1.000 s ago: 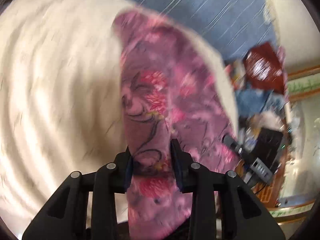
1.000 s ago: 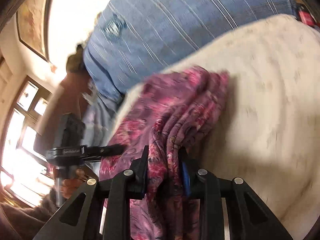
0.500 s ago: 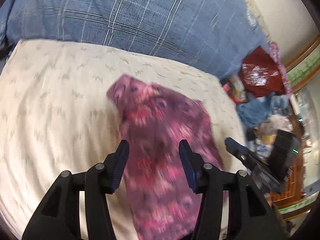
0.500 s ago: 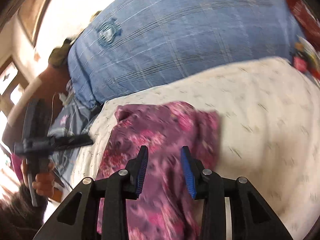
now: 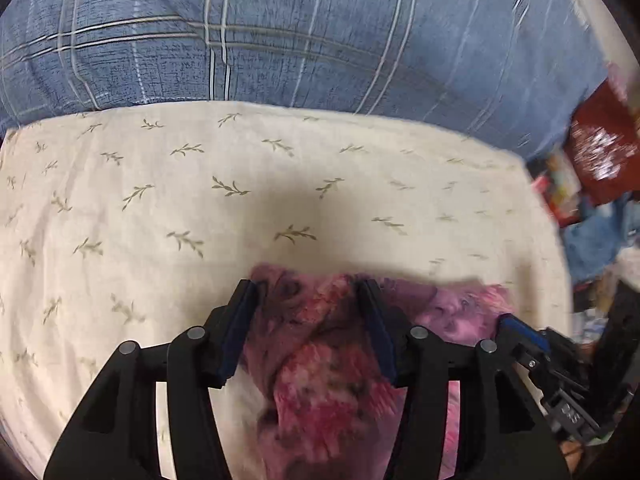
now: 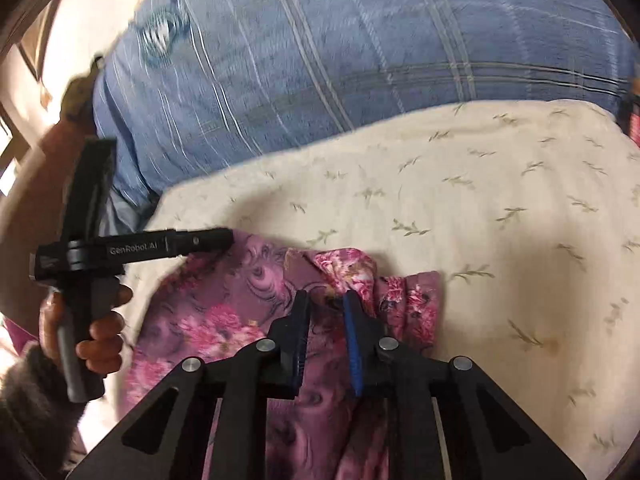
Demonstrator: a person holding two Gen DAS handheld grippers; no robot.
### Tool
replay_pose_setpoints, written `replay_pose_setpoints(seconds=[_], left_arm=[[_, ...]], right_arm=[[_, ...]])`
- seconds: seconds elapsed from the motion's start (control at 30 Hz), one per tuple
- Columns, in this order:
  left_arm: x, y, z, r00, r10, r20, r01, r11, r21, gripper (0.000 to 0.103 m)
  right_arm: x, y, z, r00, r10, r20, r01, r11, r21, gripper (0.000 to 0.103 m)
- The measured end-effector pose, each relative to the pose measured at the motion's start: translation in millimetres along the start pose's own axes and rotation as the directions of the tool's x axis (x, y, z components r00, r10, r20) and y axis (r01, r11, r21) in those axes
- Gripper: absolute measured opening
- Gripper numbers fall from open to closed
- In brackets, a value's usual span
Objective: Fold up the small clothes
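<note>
Both grippers off the garment, which lies on the sheet.

Left wrist: the left gripper (image 5: 306, 290) is spread and empty, where a second ago it pinched the garment (image 5: 332, 364); the cloth now lies flat from 6 to 4 o'clock on the sheet (image 5: 160, 184), blanket (image 5: 300, 32) at 12. Right wrist: the right gripper (image 6: 325, 300), clamped on the folds earlier, has let go; its jaws are closing, no cloth pressed between them. The garment (image 6: 224, 304) lies beneath, toward 8 o'clock; a hand (image 6: 100, 332) holds the left gripper at 9.

Cream leaf-print bed sheet (image 5: 168, 200); purple floral garment (image 6: 224, 312) lying rumpled on it, blue plaid duvet (image 5: 320, 40) behind.
</note>
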State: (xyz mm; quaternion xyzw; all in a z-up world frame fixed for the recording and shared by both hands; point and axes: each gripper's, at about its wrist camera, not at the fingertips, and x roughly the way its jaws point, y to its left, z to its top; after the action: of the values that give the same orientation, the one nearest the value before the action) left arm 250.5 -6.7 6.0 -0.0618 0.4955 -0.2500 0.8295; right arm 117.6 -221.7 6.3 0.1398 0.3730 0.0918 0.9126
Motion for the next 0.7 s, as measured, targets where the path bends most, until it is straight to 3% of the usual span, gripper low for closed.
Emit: replay_pose_setpoints(seconds=[0.1,0.17,0.23,0.3,0.33,0.4,0.5,0.57,0.63,0.7], left_arm=[[-41,-5,-33,0.999,-0.023,0.042,0.020,0.997,0.075,0.053],[-61,-11,-66,0.998,-0.005,0.064,-0.004,0.991,0.131,0.059],[-64,-15,-100,0.998,0.007,0.058,-0.015,0.990,0.138,0.073],[-44,-15,-132,1.000,0.019,-0.013,-0.017,0.994,0.109,0.075],[-33,-14,-141,0.999,0.014,-0.050,-0.009,0.995,0.096,0.075],[-36,-15,-152,1.000,0.029,-0.008,-0.028,0.997,0.076,0.075],[-63,-26,-155,0.997,0.075,0.022,-0.077,0.989,0.124,0.075],[-79,-29,-164,0.991,0.099,0.088,-0.111,0.984,0.139,0.077],[-79,-30,-173,0.988,0.119,0.100,-0.132,0.982,0.134,0.084],[-58,-26,-180,0.988,0.147,0.053,-0.151,0.983,0.100,0.085]], right_arm=[[-34,3,-17,0.995,0.101,0.022,-0.102,0.995,0.002,0.025],[-51,11,-39,0.994,0.103,0.022,-0.102,0.994,-0.048,0.037],[-53,18,-65,0.999,0.054,-0.003,-0.054,0.994,-0.091,0.053],[-35,21,-83,0.997,-0.033,-0.064,0.026,0.994,-0.104,0.052],[-33,22,-91,0.998,-0.057,-0.029,0.054,0.993,-0.108,0.053],[-34,28,-89,0.996,-0.087,-0.020,0.085,0.993,-0.084,0.054],[-55,37,-85,0.992,-0.123,-0.009,0.123,0.990,-0.067,0.055],[-74,36,-92,0.986,-0.165,0.015,0.166,0.984,-0.071,0.078],[-76,31,-102,0.976,-0.218,-0.016,0.217,0.974,-0.072,0.087],[-57,22,-119,0.951,-0.282,-0.125,0.274,0.959,-0.079,0.093]])
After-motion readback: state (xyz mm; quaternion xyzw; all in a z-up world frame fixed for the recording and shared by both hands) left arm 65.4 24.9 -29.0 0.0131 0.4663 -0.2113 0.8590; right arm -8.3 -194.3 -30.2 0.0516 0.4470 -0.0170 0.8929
